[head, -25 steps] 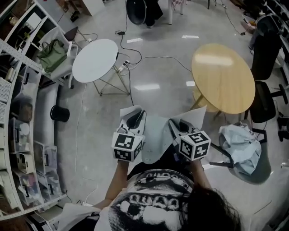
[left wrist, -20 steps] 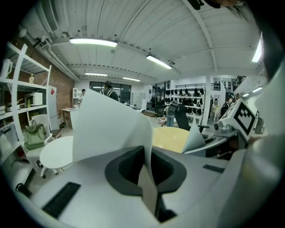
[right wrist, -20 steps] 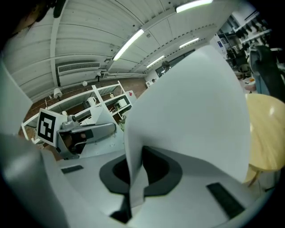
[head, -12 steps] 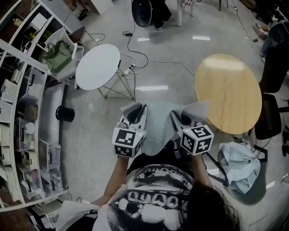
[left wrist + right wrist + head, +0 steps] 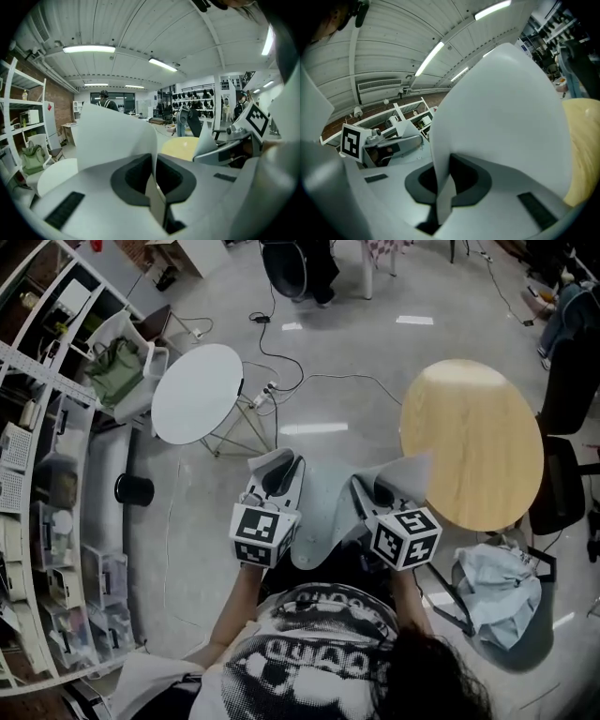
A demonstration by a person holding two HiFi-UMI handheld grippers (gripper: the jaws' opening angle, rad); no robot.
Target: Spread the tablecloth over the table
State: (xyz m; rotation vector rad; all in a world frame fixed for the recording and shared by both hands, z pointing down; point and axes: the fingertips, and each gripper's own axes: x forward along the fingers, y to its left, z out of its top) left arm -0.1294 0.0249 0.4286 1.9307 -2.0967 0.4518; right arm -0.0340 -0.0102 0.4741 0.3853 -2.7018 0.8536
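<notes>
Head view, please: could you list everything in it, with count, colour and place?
tablecloth: one, pale grey, hanging between both grippers
wooden table: one, tan, right
white table: one, white, upper left
bag: one, green, upper left by the shelves
container: one, black, floor, left
shelves: one unit, white, left edge
cloth heap: one, pale blue, lower right
left gripper: one, grey, shut on the tablecloth
right gripper: one, grey, shut on the tablecloth

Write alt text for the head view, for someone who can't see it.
Seen from above, a person holds a pale tablecloth hanging between the left gripper and right gripper, each shut on its edge. A round wooden table stands ahead to the right, a white round table to the left.
</notes>
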